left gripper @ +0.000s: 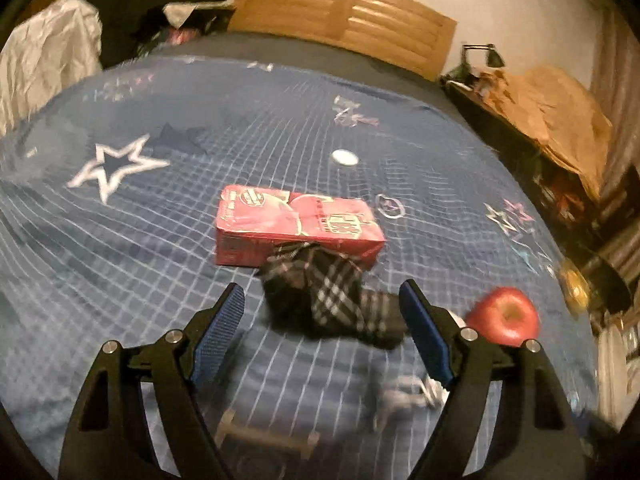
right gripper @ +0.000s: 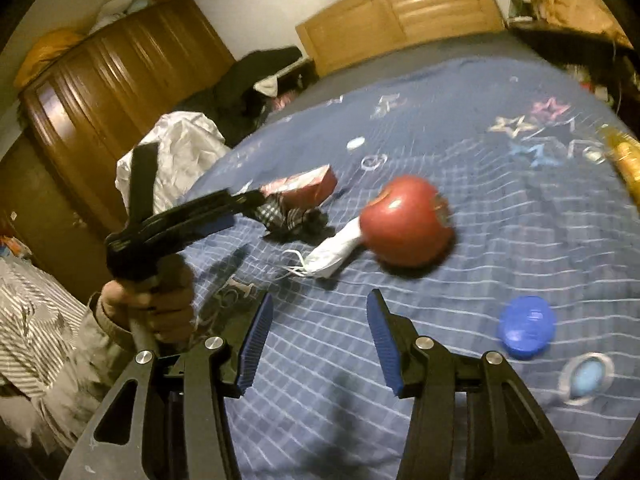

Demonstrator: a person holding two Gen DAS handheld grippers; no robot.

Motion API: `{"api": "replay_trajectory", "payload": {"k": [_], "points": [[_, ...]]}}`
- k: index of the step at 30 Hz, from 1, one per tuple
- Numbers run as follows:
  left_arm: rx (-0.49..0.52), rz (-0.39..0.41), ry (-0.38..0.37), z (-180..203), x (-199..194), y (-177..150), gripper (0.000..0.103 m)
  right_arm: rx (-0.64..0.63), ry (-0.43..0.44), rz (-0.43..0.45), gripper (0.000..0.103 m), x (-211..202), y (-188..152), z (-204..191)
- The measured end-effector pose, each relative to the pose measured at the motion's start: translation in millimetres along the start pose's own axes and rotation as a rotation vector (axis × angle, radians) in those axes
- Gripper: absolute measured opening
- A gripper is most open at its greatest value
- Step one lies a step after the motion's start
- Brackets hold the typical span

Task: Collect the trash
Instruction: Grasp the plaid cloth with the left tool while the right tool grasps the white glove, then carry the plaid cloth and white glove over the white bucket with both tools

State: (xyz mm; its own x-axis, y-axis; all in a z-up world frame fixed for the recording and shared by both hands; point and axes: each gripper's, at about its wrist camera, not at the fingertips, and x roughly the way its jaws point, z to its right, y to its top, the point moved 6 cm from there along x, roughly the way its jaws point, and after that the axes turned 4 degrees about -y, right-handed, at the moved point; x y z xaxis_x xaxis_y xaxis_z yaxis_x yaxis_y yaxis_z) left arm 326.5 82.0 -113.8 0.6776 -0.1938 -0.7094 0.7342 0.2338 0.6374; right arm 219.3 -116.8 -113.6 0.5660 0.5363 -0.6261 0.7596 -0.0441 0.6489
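Beside the red apple (right gripper: 406, 220) on the bed (right gripper: 500, 240) lies a crumpled white mask (right gripper: 334, 250); beyond it, plaid cloth (left gripper: 328, 300) touches a pink carton (left gripper: 294, 224). Left gripper (left gripper: 322, 320) and right gripper (right gripper: 320, 340) hover released, empty.

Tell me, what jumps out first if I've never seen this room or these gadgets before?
A big red apple sits on the blue star-patterned bedspread, against a crumpled white face mask. Toward the headboard lies a pink carton with a dark plaid cloth bunched against it. In the foreground of each view, the blue-padded left gripper and right gripper gape open, holding nothing.
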Motion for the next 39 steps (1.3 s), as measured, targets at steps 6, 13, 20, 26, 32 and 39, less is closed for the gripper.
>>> {"api": "replay_trajectory", "payload": {"k": [6,13,20,26,32,39], "points": [[-0.143,0.014,-0.086,-19.2,0.5,-3.9,0.024,0.035,-0.013,-0.018,0.051,26.7,4.9,-9.3],[-0.276,0.247,-0.079,-68.0,-103.7,-18.1,0.023,0.071,-0.062,-0.046,0.051,69.4,8.3,-17.8],[-0.245,0.301,-0.020,-83.6,-144.6,-43.3,0.023,0.107,-0.171,-0.064,0.040,114.1,15.3,-12.3],[-0.208,0.272,0.003,-73.6,-141.8,-60.5,0.023,0.065,-0.146,-0.073,0.027,110.8,9.9,-15.8],[-0.164,0.290,0.008,-51.5,-157.3,-72.1,0.023,-0.135,-0.123,-0.015,0.027,46.1,-14.1,-54.3],[-0.088,0.323,-0.038,2.7,-177.4,-71.0,0.023,-0.320,-0.236,0.181,0.027,-64.4,-22.8,-67.5]]}}
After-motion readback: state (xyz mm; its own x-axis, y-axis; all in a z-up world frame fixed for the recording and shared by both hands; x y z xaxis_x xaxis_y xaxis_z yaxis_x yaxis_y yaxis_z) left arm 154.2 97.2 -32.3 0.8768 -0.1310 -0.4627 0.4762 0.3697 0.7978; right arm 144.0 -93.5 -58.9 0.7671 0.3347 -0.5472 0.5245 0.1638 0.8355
